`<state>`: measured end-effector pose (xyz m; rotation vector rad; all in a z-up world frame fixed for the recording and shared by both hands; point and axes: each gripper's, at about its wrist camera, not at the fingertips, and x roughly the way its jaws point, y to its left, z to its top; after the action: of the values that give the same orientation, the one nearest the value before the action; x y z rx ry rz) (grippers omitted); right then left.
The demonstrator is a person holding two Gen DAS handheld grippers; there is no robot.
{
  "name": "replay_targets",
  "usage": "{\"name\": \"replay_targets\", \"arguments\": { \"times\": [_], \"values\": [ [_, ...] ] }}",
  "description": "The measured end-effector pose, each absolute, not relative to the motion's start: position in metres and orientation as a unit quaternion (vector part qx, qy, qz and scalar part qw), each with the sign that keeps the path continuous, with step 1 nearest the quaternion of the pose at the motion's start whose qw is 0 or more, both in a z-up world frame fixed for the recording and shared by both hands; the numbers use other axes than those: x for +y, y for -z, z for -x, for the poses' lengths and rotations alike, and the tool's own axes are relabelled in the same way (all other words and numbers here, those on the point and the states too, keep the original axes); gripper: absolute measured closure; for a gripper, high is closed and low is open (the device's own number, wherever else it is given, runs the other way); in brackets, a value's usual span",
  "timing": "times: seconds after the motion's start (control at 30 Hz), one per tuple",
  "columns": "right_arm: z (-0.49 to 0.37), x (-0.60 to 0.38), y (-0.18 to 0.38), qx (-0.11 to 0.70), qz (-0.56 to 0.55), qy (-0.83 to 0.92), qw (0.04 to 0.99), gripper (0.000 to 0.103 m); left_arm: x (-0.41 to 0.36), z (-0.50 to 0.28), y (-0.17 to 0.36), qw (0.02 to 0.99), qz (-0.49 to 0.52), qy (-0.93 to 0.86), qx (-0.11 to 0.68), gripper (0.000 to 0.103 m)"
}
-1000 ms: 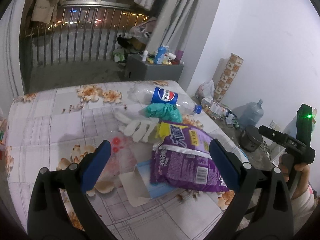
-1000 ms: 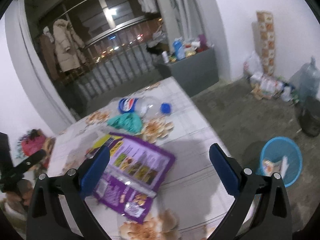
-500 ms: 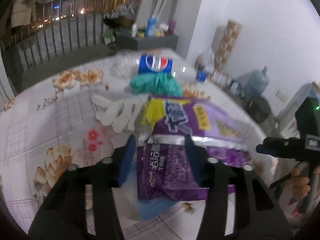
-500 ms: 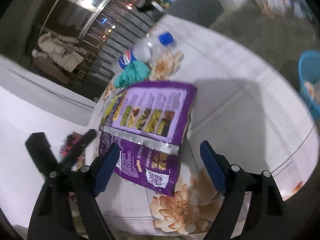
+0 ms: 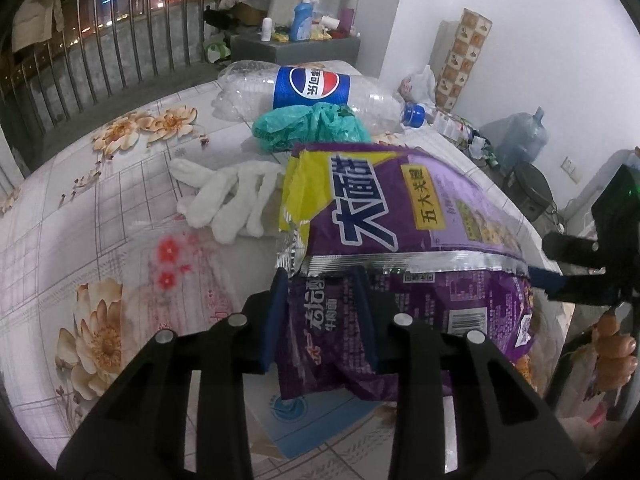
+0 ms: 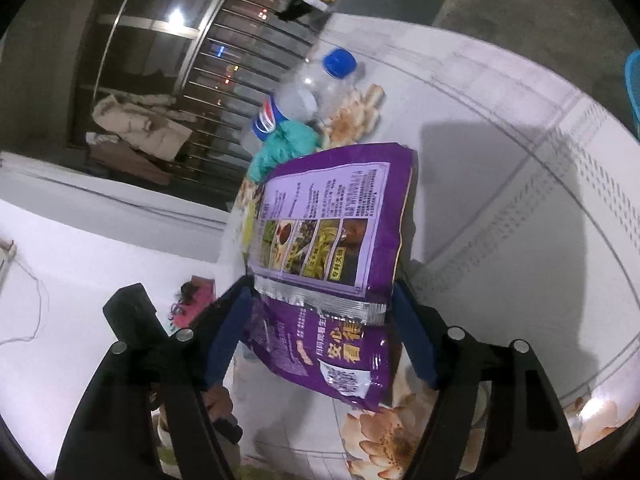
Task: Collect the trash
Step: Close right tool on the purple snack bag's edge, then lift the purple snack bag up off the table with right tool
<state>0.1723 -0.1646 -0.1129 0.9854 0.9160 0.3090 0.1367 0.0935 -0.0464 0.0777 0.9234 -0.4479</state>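
Note:
A purple snack bag (image 5: pixel 400 216) lies folded across a silver seam on the flowered table (image 5: pixel 80 220). My left gripper (image 5: pixel 322 316) is closing, and its blue pads pinch the bag's near left corner. In the right wrist view the same purple bag (image 6: pixel 332 216) spans the closing right gripper (image 6: pixel 320 332), a pad against each side edge. Behind the bag lie a crumpled teal plastic bag (image 5: pixel 308 126), a white glove (image 5: pixel 224 200) and an empty Pepsi bottle (image 5: pixel 312 84). A blue and white box (image 5: pixel 312 416) is partly hidden under the bag.
A blue basket (image 6: pixel 634 88) shows at the right edge, on the floor past the table. A grey cabinet (image 5: pixel 296 46) with bottles stands behind the table by the railing. A water jug (image 5: pixel 524 136) and floor clutter sit along the right wall. A person's hand (image 5: pixel 616 352) holds the right tool.
Both grippers came down onto the purple bag and narrowed around it. The left went from wide open to pinching a corner; the right rolled and now brackets the bag's width.

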Motion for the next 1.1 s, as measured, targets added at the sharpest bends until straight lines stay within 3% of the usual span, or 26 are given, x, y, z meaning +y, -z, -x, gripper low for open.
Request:
{"name": "replay_targets", "arguments": {
  "times": [0.13,0.4,0.47,0.8,1.1],
  "values": [
    [-0.171,-0.163,0.101,0.420,-0.430,-0.131,0.788,0.044,0.092,-0.138,0.048,0.870,-0.040,0.212,0.443,0.073],
    [-0.167,-0.172,0.092,0.399,-0.426,-0.129,0.802,0.086,0.092,-0.134,0.042,0.878,-0.057,0.212,0.426,0.073],
    [-0.166,-0.177,0.093,0.387,-0.447,-0.151,0.792,0.090,0.094,-0.131,0.036,0.881,-0.052,0.220,0.416,0.073],
    [-0.151,-0.213,0.080,0.278,-0.540,-0.226,0.762,0.093,0.129,-0.119,0.001,0.904,-0.019,0.212,0.372,0.073],
    [-0.138,-0.225,0.088,0.308,-0.493,-0.154,0.799,0.093,0.174,-0.103,0.007,0.897,0.016,0.185,0.401,0.072]
  ]
}}
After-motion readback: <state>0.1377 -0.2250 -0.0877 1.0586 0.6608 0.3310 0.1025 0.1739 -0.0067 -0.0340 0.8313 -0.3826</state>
